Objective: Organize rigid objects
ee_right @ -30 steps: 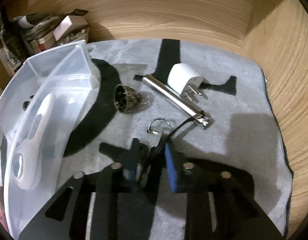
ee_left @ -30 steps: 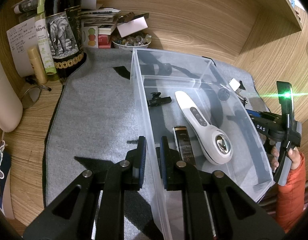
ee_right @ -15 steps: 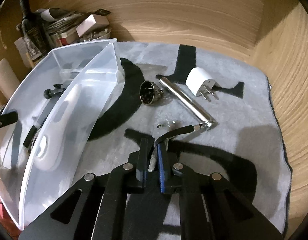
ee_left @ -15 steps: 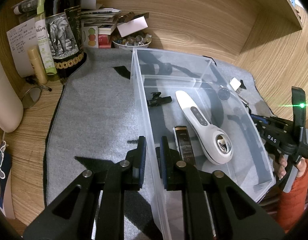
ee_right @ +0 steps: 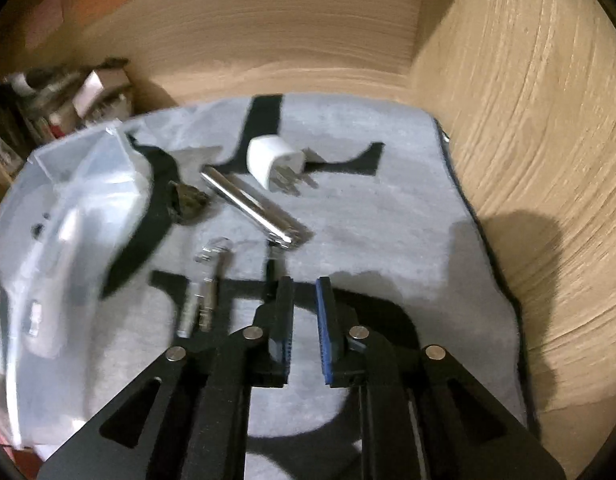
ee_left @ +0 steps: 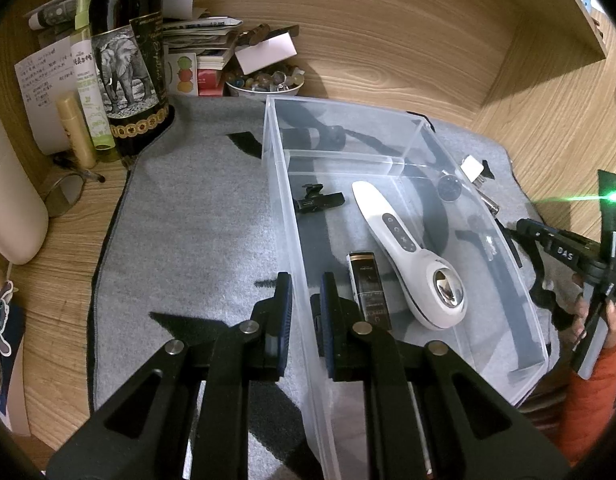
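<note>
Here the left tool point(ee_left: 306, 312) is clamped narrow on the near-left wall of the clear bin point(ee_left: 276, 208), one pad outside and one inside, steadying it on the grey mat point(ee_right: 388, 220). In the bin lie a white handheld device point(ee_left: 408, 248), a dark slim case point(ee_left: 366, 288) and a small black clip point(ee_left: 318, 202).

The right tool point(ee_right: 306, 320) hangs over the mat to the right of the bin. Its jaws are only narrowly apart and opening, with nothing between them. The loose pieces lie beyond and to the left of it: a small metal piece point(ee_right: 206, 284), too blurred to name, just left of the tool; a chrome tube point(ee_right: 252, 204) lying on a diagonal with a black strap point(ee_right: 271, 268) trailing from its near end; a white plug adapter point(ee_right: 274, 162) beside the tube's far end; and a dark round part point(ee_right: 190, 204) close to the bin's corner.

All of these look hard and light. The tube is probably the trickiest: smooth and round, it could roll or slide out of the pads, so a pinch across its middle seems safest, while the strap would let it swing. The adapter should be taken by its flat white sides, not its prongs. The small metal piece lies low in the soft mat and likely needs the pads pressed down around it.
</note>
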`<state>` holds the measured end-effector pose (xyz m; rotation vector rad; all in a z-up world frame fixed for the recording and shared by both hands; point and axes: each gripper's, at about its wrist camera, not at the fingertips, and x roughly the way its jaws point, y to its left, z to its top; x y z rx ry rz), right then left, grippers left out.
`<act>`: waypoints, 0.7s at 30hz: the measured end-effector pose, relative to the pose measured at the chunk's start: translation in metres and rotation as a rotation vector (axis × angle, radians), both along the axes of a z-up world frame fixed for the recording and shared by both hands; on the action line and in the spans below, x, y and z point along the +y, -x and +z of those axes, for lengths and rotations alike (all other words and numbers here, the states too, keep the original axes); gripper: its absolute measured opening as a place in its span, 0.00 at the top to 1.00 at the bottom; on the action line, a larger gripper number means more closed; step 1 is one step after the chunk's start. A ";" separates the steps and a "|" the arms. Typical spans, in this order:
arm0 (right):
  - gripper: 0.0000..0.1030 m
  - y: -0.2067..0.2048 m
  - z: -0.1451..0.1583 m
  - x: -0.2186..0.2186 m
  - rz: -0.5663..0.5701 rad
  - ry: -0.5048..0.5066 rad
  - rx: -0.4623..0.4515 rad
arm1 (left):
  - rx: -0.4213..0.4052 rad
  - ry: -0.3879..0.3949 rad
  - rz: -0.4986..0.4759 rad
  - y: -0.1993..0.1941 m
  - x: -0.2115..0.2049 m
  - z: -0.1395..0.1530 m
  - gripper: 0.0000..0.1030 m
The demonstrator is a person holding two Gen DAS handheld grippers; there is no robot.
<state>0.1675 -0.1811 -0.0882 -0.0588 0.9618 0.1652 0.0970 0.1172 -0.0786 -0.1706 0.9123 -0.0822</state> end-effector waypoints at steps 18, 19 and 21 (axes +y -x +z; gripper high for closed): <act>0.75 -0.021 -0.031 0.065 0.169 0.068 0.051 | -0.005 0.010 -0.002 0.001 0.002 -0.001 0.88; 0.76 -0.021 -0.031 0.066 0.172 0.067 0.046 | -0.005 0.010 -0.003 0.001 0.002 -0.001 0.88; 0.79 -0.020 -0.031 0.067 0.179 0.071 0.040 | -0.004 0.013 -0.002 0.001 0.002 -0.001 0.88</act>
